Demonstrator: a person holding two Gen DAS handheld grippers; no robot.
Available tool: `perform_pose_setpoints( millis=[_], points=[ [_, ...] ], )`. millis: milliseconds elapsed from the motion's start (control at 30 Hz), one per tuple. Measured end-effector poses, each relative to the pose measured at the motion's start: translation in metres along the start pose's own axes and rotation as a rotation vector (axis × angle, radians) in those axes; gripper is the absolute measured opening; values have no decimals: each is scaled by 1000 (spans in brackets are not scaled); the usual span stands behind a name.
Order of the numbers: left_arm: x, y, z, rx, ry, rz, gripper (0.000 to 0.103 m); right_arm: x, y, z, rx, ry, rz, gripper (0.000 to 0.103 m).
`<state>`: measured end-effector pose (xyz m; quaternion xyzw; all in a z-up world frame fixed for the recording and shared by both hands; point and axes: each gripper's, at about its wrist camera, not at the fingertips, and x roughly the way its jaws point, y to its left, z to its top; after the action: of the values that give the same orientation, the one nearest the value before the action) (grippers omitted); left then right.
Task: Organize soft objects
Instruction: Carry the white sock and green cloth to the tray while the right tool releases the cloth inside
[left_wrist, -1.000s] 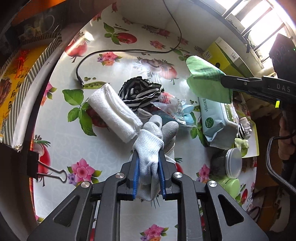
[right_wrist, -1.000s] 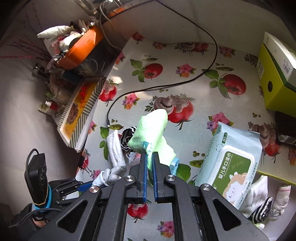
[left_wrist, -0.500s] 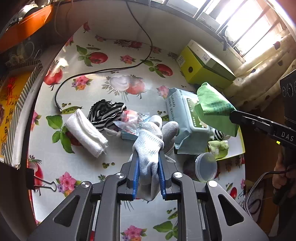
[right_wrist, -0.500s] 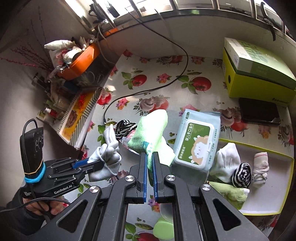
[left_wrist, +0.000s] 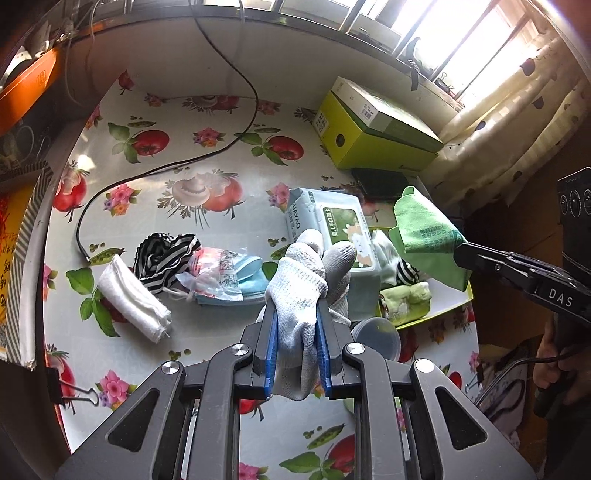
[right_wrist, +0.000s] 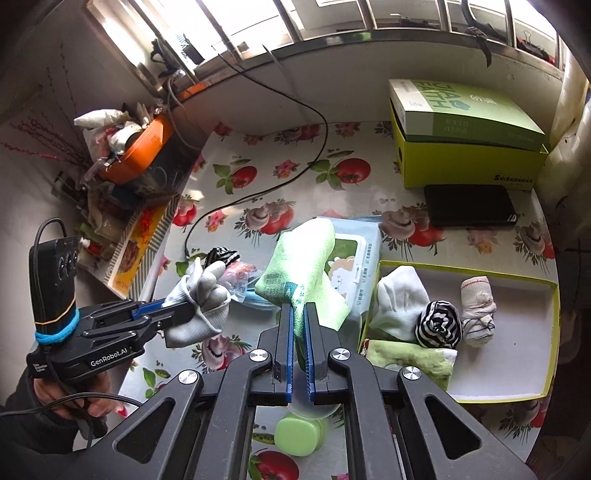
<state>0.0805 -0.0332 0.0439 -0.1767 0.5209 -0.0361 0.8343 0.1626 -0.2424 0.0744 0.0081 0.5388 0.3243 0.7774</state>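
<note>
1. Left wrist view: more of the table (left_wrist: 221, 229) shows than a second ago, and the yellow tray (left_wrist: 448, 308) has come into sight on the right. The left gripper (left_wrist: 297, 332) has its jaws part-open, clamped on a grey glove (left_wrist: 301, 291) held above the table.
2. Right wrist view: the tray (right_wrist: 517, 391), absent a second ago, now lies at right with rolled socks in it. The right gripper (right_wrist: 300, 332) is pinched tight on a green cloth (right_wrist: 301, 269) above the wipes pack (right_wrist: 360, 266).

Black handheld left gripper (right_wrist: 173, 314) & right gripper (right_wrist: 300, 321), blue-lined jaws, silver screws, "GenRobot.AI" lettering, blk cable.
</note>
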Motion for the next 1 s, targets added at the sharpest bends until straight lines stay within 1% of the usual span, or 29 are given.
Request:
perform_pose_setpoints(
  millis=[200, 467, 700, 1000],
  points=[
    [4, -25, 9, 54, 8, -12, 19, -12, -21, -8, 38, -18, -19, 5],
    [14, -64, 20, 136, 21, -48, 19, -34, -67, -25, 129, -44, -78, 5],
    [25, -92, 24, 189, 40, -73, 19, -52, -104, -38, 194, -64, -130, 5],
    [38, -116, 27, 237, 66, -89, 19, -50, -142, -50, 264, -58, -180, 5]
  ],
)
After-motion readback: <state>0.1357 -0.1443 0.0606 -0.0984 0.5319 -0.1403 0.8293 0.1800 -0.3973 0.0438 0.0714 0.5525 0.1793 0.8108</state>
